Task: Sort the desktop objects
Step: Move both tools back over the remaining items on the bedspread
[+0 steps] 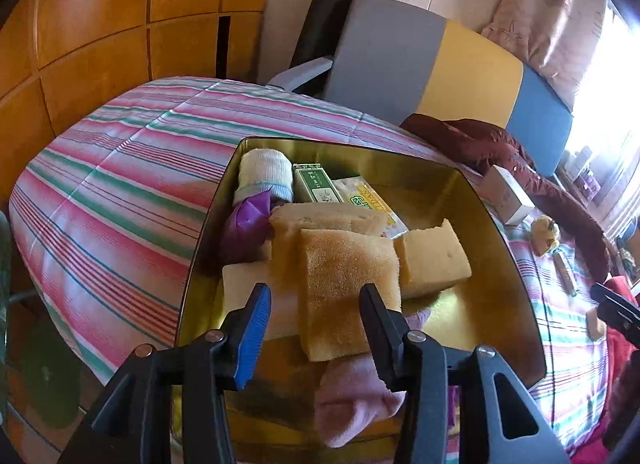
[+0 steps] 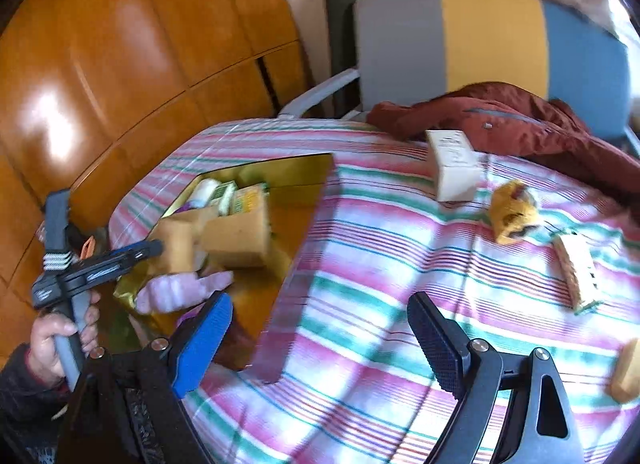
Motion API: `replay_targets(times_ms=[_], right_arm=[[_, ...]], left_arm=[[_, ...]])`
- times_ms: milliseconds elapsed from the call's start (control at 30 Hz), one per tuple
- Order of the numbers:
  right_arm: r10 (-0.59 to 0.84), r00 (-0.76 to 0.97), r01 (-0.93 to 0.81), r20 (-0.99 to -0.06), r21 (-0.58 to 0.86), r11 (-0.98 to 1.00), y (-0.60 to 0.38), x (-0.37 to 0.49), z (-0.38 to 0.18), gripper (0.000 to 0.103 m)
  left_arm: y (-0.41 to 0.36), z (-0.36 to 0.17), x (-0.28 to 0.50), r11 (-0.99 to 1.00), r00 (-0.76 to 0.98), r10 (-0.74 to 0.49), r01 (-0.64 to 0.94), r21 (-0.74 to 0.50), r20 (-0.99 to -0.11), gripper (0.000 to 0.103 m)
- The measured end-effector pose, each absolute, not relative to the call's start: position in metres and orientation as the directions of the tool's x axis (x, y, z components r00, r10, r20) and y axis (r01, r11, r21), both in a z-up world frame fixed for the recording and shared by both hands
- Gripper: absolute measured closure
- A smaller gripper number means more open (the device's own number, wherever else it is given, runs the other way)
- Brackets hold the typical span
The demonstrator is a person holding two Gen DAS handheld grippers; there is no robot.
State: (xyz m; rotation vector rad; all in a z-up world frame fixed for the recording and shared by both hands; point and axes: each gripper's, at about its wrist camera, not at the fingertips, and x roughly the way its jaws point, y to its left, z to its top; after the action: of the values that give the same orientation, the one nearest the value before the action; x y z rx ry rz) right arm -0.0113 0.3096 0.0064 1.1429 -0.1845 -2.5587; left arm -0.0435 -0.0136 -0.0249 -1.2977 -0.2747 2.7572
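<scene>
Left fingers (image 1: 315, 290) partly apart, gripping nothing, poised over the near end of the gold tin (image 1: 500, 232). Below them, pink sock (image 1: 352, 404) draped in the tin. Just ahead, sponge (image 1: 344, 272) lying on other sponges, blue pad clear of its side. Further in: purple bag (image 1: 246, 228), green box (image 1: 314, 182), rolled white sock (image 1: 264, 176) at the far wall.

Right fingers (image 2: 320, 300) spread wide, empty, above the striped bed cover (image 2: 380, 244) beside the tin. Beyond, loose on the cover: packet (image 2: 576, 272), yellow toy (image 2: 512, 212), white box (image 2: 454, 168). Behind, red jacket (image 2: 500, 120) and chair (image 2: 492, 36).
</scene>
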Motion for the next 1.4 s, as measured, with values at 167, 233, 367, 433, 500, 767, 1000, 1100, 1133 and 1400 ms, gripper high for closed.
replay_targets(times_ms=[167, 233, 367, 433, 500, 767, 1000, 1100, 1133, 1400], right_arm=[[-0.315, -0.662, 0.152, -0.680, 0.290, -0.945, 0.342, -0.015, 0.001, 0.011], [-0.286, -0.680, 0.110, -0.675, 0.292, -0.950, 0.353, -0.015, 0.000, 0.011], [-0.245, -0.705, 0.016, -0.665, 0.331, -0.944, 0.382, -0.014, -0.003, 0.010], [-0.211, -0.714, -0.050, -0.668, 0.349, -0.936, 0.399, -0.014, -0.006, 0.009], [-0.178, -0.715, -0.111, -0.676, 0.361, -0.926, 0.413, -0.014, -0.008, 0.009], [-0.078, -0.721, -0.317, -0.689, 0.428, -0.846, 0.464, -0.004, -0.012, 0.008], [-0.054, -0.718, -0.392, -0.694, 0.468, -0.792, 0.488, 0.003, -0.015, 0.005], [-0.050, -0.707, -0.399, -0.706, 0.456, -0.796, 0.488, 0.001, -0.017, 0.005], [-0.048, -0.702, -0.400, -0.711, 0.449, -0.799, 0.488, 0.000, -0.018, 0.005], [-0.061, -0.686, -0.396, -0.725, 0.443, -0.804, 0.486, -0.002, -0.022, 0.005]], left_arm=[[-0.019, -0.012, -0.032, -0.979, -0.666, 0.160, -0.013, -0.203, -0.729, 0.057], [-0.017, -0.007, -0.028, -0.975, -0.667, 0.189, -0.040, -0.219, -0.721, 0.057], [0.001, 0.003, -0.026, -0.966, -0.662, 0.243, -0.102, -0.236, -0.709, 0.057], [0.018, 0.009, -0.026, -0.959, -0.656, 0.278, -0.156, -0.235, -0.702, 0.057], [0.036, 0.015, -0.024, -0.953, -0.655, 0.304, -0.205, -0.224, -0.692, 0.056], [0.114, 0.019, -0.023, -0.887, -0.561, 0.442, -0.392, -0.245, -0.700, 0.054], [0.160, 0.014, -0.021, -0.845, -0.489, 0.495, -0.462, -0.268, -0.718, 0.054], [0.173, 0.012, -0.024, -0.836, -0.464, 0.504, -0.473, -0.278, -0.728, 0.054], [0.177, 0.012, -0.025, -0.836, -0.460, 0.504, -0.471, -0.280, -0.731, 0.054], [0.203, 0.010, -0.045, -0.819, -0.394, 0.530, -0.468, -0.333, -0.750, 0.054]])
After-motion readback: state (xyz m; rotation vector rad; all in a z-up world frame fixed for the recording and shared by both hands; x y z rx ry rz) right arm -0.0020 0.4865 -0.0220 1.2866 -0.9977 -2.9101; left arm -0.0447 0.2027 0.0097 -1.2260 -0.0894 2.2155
